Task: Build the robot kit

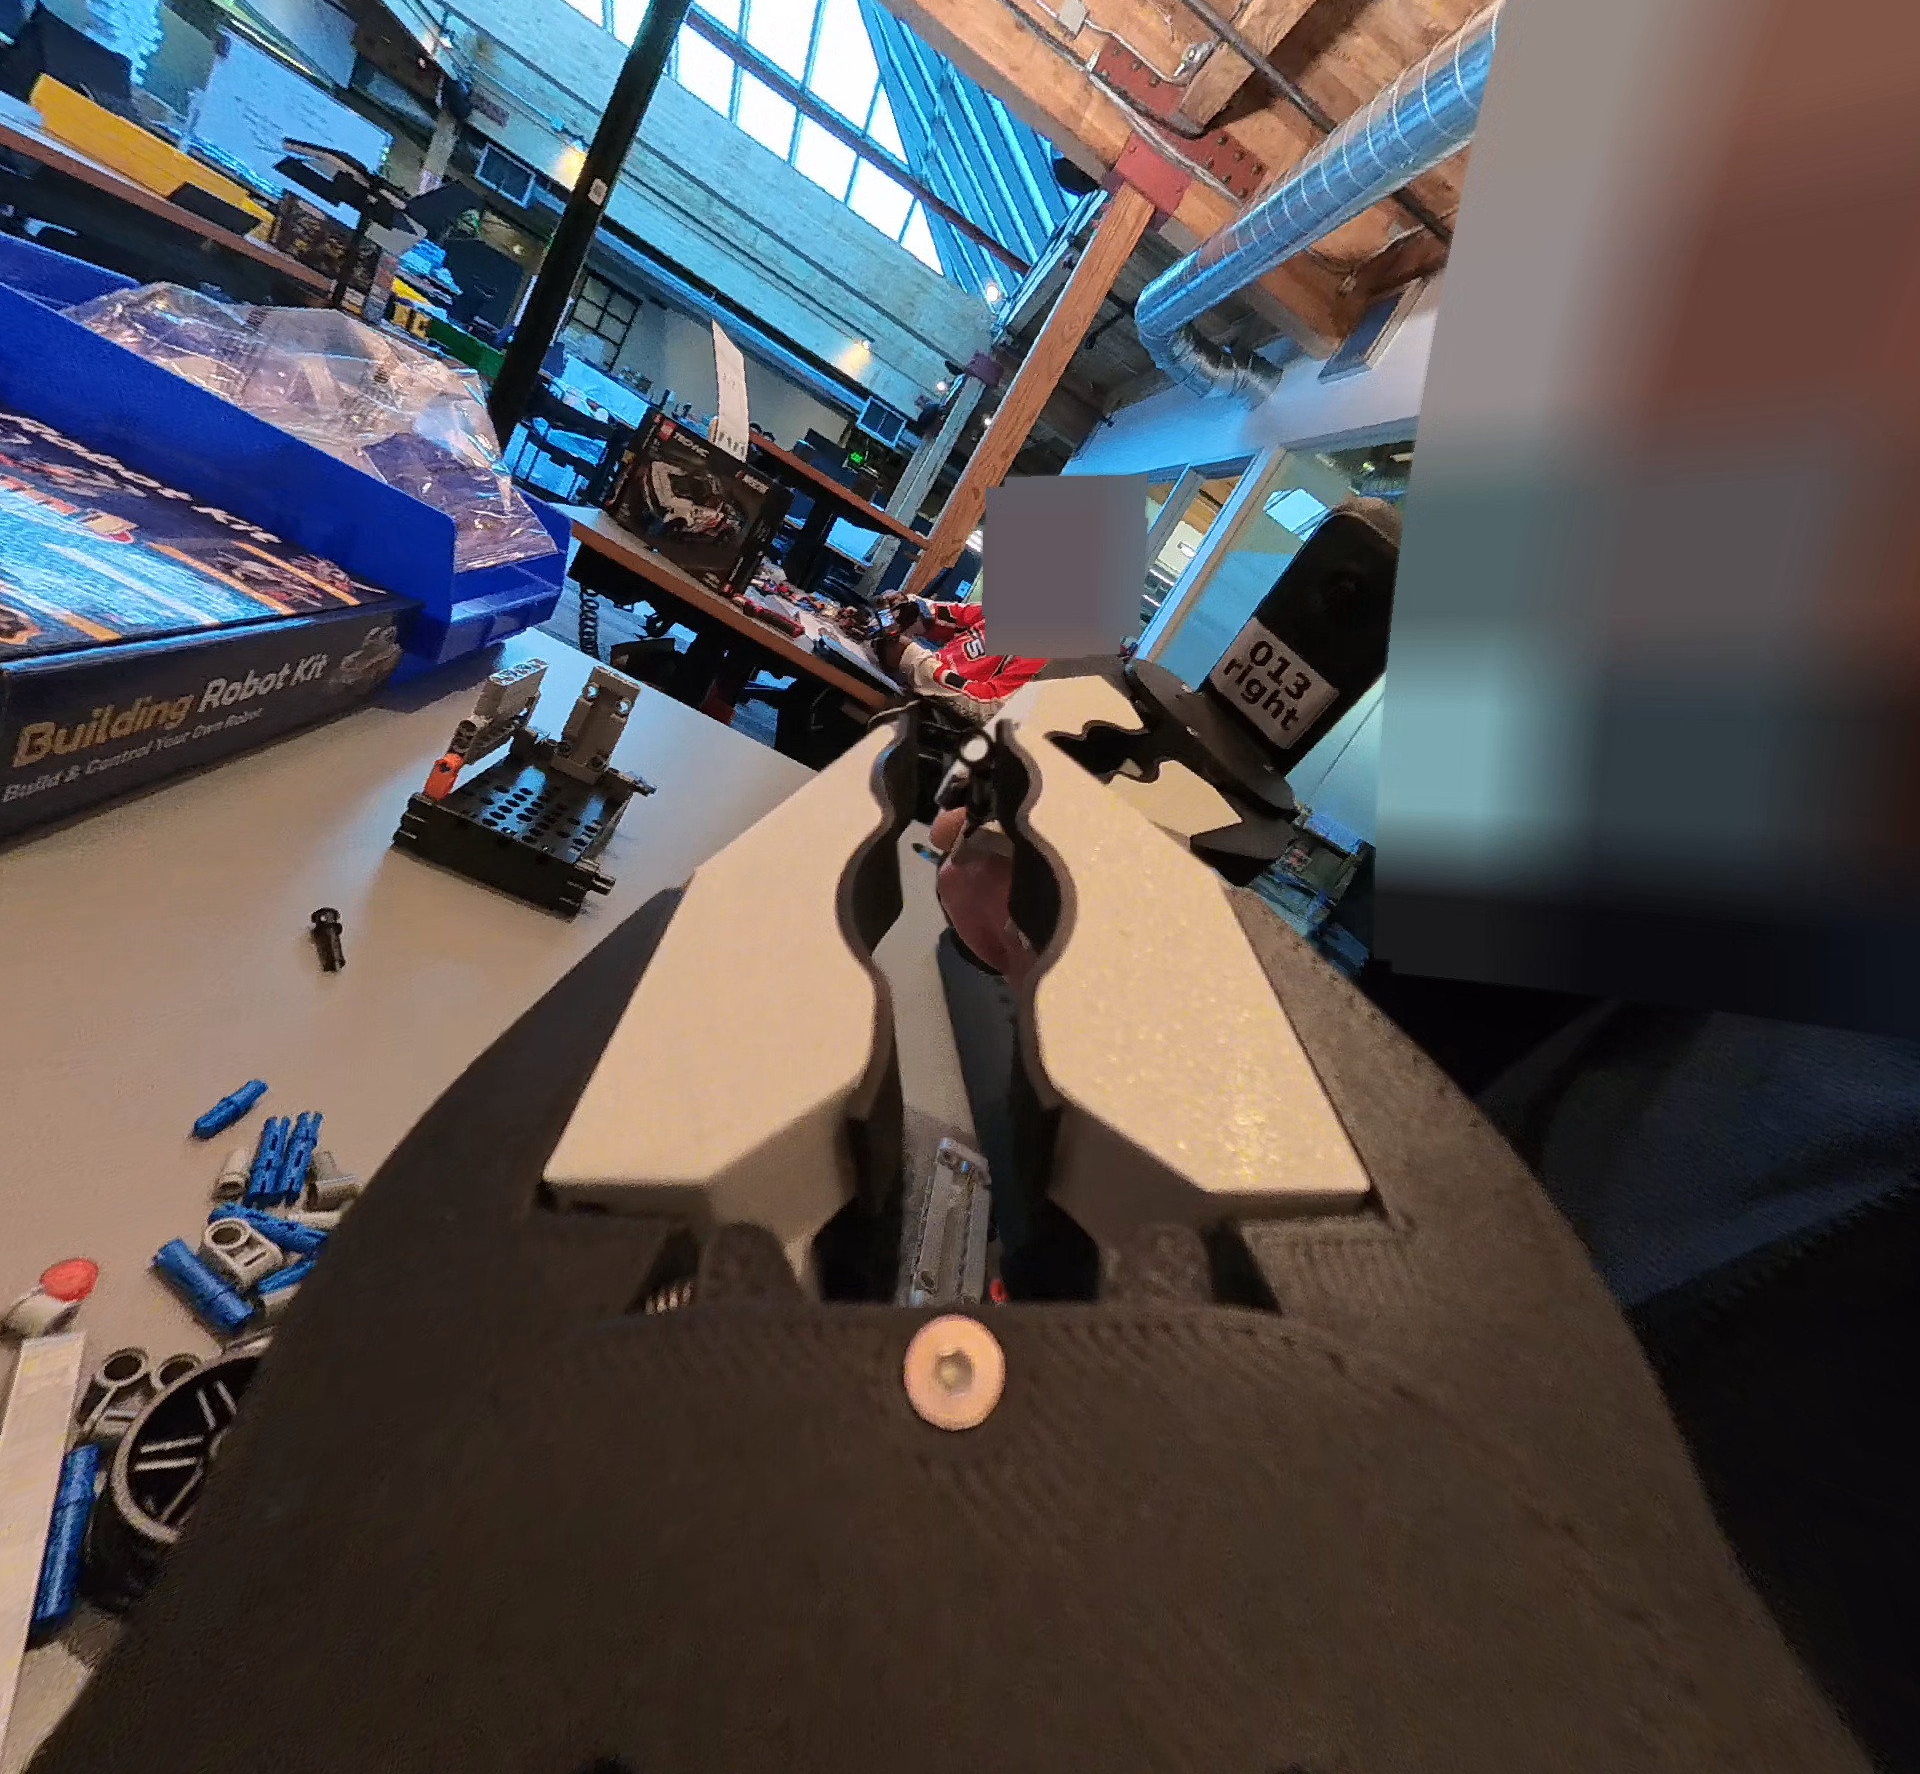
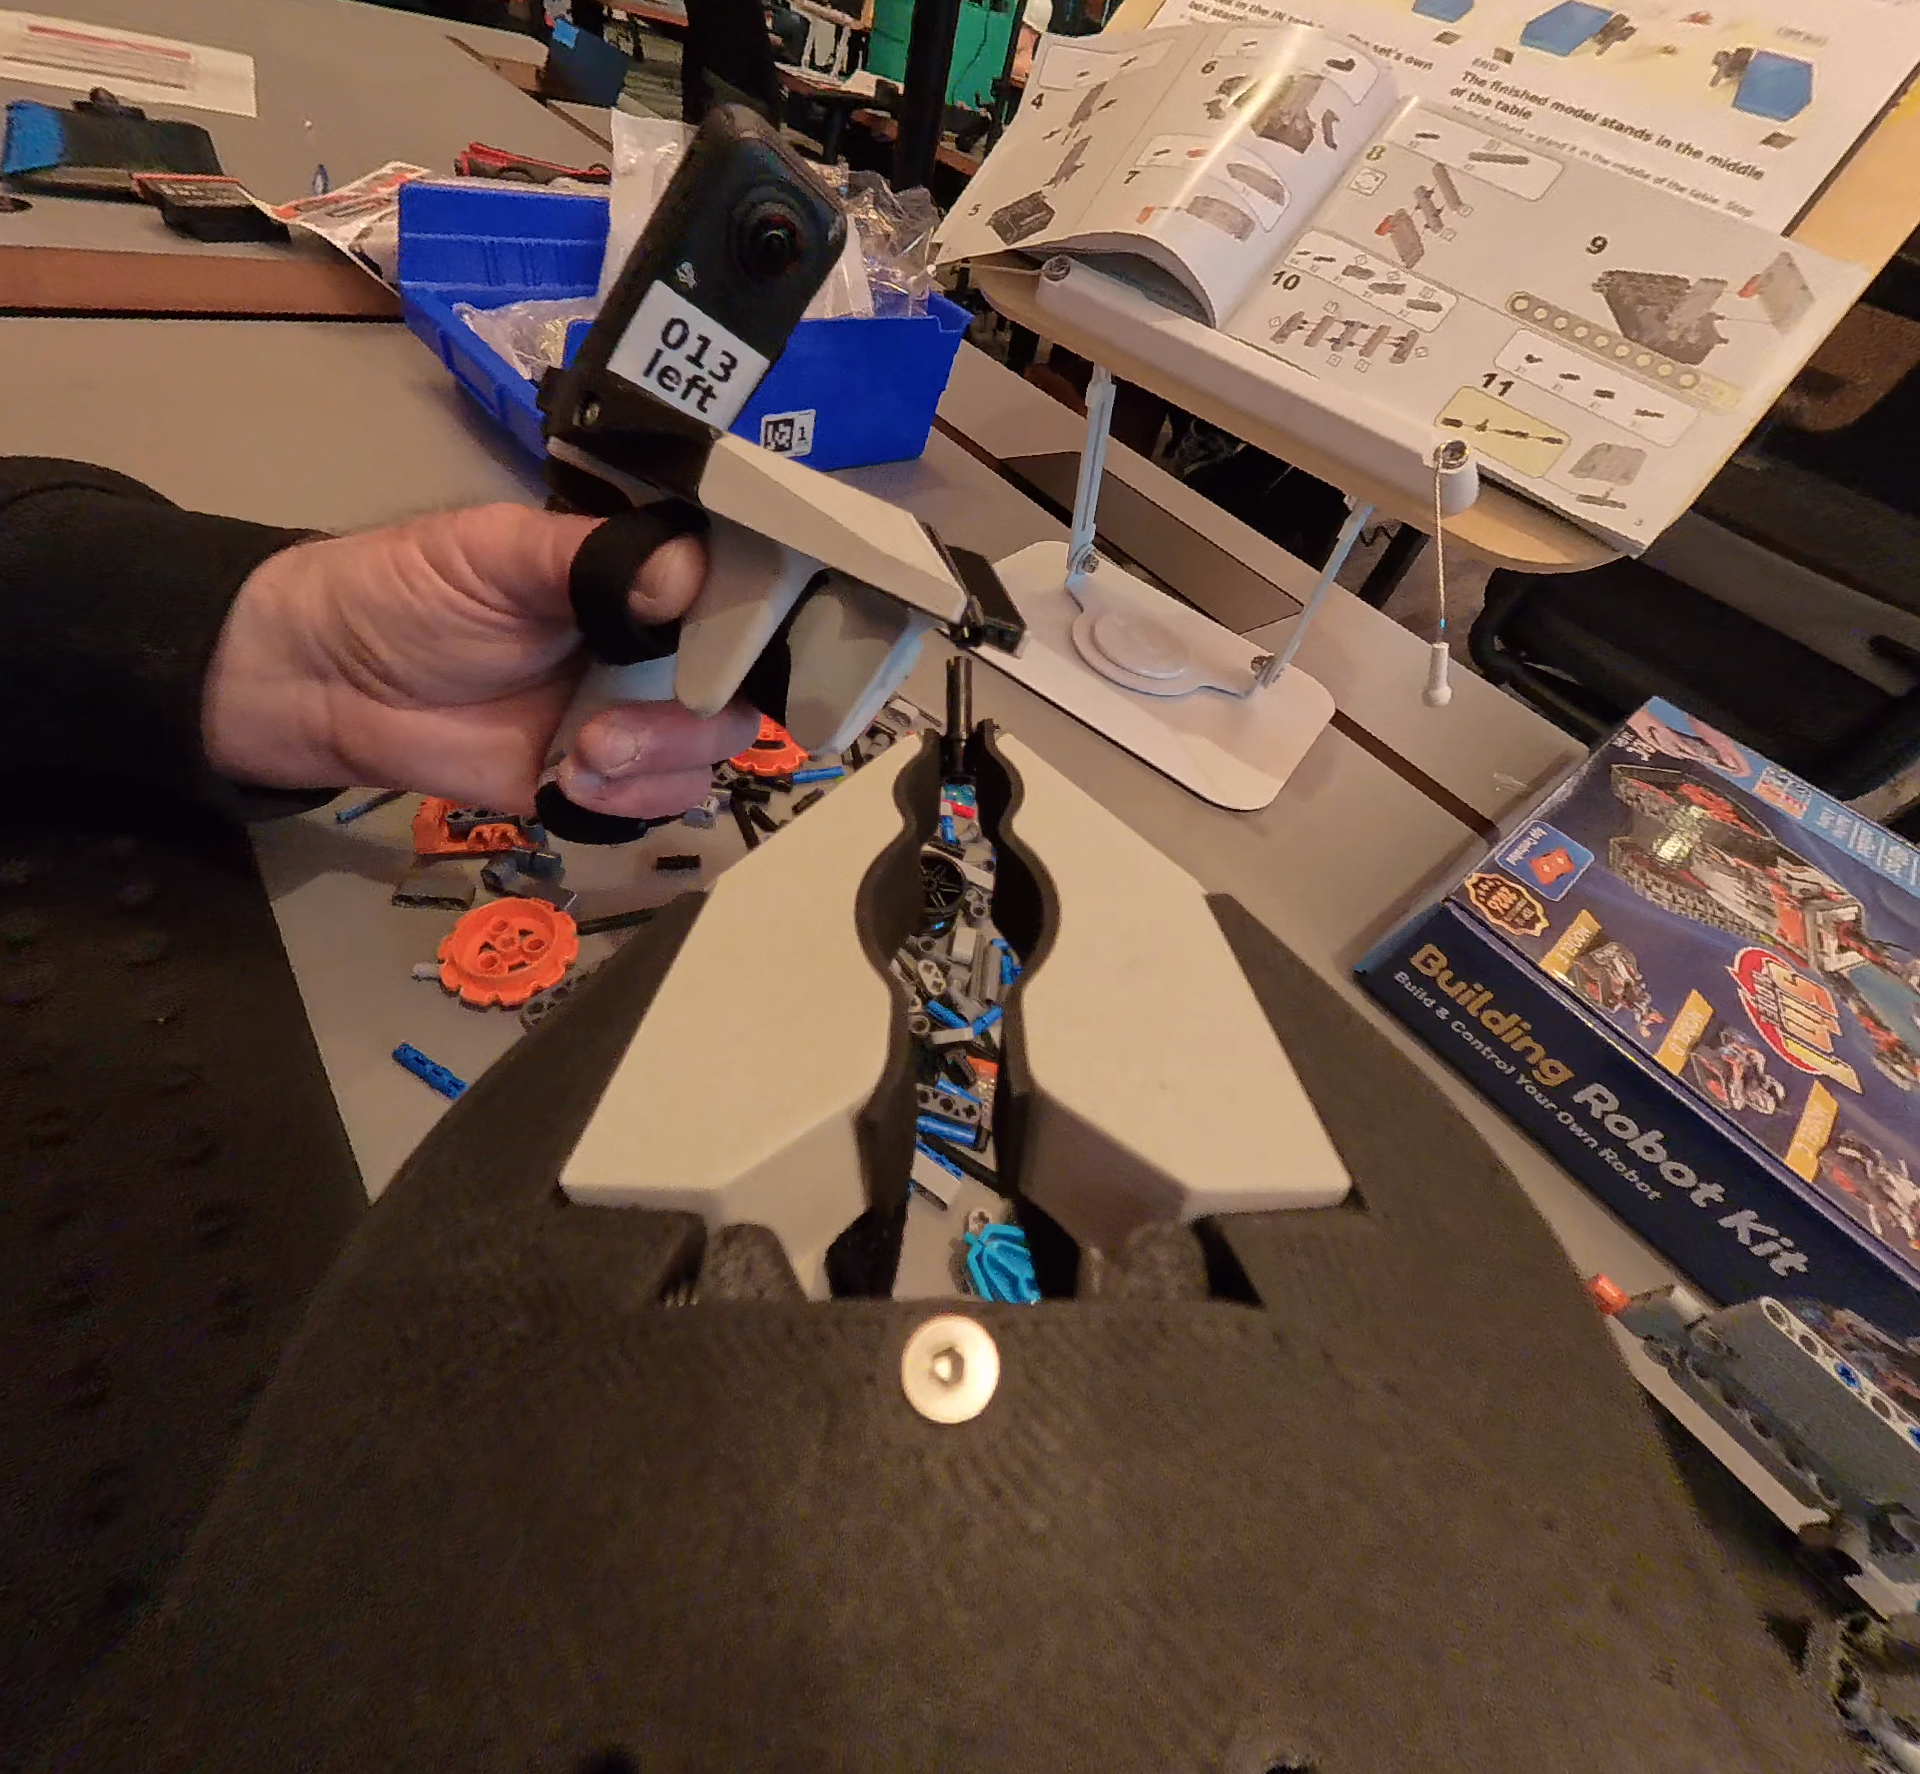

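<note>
Black pin point(image 2: 957, 685) — a slim connector peg — stands upright just above centre of the right wrist view, its long axis vertical. Its lower end is pinched between the nearly closed tips of the right gripper point(image 2: 961, 756). Its upper end meets a small black block point(image 2: 987, 604) clamped in the left gripper point(image 2: 971, 618), which a hand point(image 2: 416, 654) brings in from the left; whether pin and block touch is hard to tell. In the left wrist view the left gripper point(image 1: 961, 768) has its fingers drawn close on that small dark part, the right gripper point(image 1: 1132, 768) just beyond at right. Both tools meet in open air above loose blue and grey parts point(image 2: 956, 1018). An instruction booklet point(image 2: 1299, 197) on its stand sits upper right, a kit box point(image 2: 1662, 1049) at right, a blue bin point(image 2: 831, 374) behind — all well apart.
</note>
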Motion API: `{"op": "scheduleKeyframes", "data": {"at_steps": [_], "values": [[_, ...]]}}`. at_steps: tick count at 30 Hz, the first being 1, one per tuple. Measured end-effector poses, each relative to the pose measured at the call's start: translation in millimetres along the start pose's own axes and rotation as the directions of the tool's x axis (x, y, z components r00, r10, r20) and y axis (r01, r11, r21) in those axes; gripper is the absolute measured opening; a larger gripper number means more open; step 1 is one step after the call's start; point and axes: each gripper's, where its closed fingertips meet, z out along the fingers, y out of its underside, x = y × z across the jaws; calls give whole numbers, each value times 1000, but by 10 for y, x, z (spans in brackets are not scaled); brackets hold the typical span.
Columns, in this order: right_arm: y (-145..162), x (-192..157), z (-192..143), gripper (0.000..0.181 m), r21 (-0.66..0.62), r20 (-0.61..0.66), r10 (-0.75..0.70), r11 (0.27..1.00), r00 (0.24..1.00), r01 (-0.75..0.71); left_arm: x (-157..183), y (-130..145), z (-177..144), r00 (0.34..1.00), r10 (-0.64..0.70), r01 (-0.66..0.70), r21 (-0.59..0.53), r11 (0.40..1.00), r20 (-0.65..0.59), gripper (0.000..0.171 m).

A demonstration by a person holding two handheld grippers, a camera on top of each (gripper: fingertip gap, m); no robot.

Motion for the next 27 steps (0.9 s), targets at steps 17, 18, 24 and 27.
{"op": "scheduleKeyframes", "data": {"at_steps": [17,18,24,27], "values": [[2,47,-26,3,-3,-70,-30,1000,997,30,-10,52,63,998,42,-42,-5,999,46,11],[-1,50,-27,3,3,-71,-23,1000,997,23,-6,47,67,999,35,-35,3,999,42,11],[-31,59,-39,3,-1,-108,-58,998,992,58,15,22,93,998,34,-36,40,999,51,11],[-24,52,-33,3,-23,-121,-96,995,988,94,25,24,94,997,52,-54,34,998,59,11]]}}
